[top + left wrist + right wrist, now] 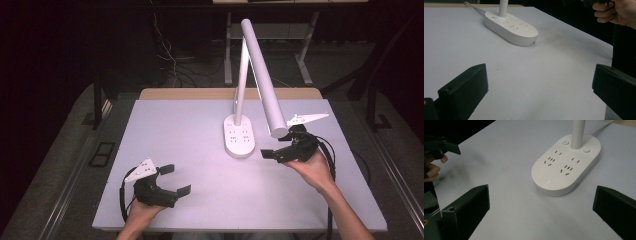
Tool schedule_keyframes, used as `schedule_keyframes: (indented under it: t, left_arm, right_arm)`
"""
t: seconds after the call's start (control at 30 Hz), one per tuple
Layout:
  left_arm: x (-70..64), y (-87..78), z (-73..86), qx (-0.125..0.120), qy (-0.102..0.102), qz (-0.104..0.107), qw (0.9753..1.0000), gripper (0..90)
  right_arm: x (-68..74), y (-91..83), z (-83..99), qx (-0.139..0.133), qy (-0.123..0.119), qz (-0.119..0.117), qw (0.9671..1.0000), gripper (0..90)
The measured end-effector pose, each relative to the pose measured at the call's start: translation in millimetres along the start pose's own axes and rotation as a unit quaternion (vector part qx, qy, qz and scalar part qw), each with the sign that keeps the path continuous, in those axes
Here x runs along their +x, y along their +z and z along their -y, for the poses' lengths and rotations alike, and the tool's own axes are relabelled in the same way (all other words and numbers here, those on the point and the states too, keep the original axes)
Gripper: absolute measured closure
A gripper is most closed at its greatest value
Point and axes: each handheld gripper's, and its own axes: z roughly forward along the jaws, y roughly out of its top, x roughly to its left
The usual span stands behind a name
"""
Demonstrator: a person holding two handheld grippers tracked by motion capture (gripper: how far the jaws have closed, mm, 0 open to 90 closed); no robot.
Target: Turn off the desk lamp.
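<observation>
A white desk lamp stands mid-table; its oval base carries sockets and buttons, and its long tube head slants out over the right side. My left gripper rests near the front left edge, jaws wide open with nothing between them. My right gripper hovers just right of the base, under the tip of the lamp head, also open and empty. In the left gripper view the base lies ahead of the open gripper. The right gripper view has the base close ahead, between the spread jaws of the gripper.
The pale grey tabletop has a wooden strip at its far edge. The lamp's white cable runs off the back. Dark floor, cables and another table's legs lie beyond. The person's other hand appears at the left gripper view's top right.
</observation>
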Motion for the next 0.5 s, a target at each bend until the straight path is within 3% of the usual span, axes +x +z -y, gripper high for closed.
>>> schedule_keyframes:
  t: [0.33, 0.5]
  left_arm:
    - [0.5, -0.1, -0.3, 0.001, 0.001, 0.000, 1.0000, 0.0]
    - [0.1, 0.1, -0.5, 0.001, 0.004, 0.001, 1.0000, 0.0]
  right_arm:
    - [-12.0, 6.2, -20.2, -0.005, 0.000, 0.000, 1.0000, 0.8]
    - [-25.1, 13.9, -26.6, -0.003, 0.006, 0.004, 1.0000, 0.8]
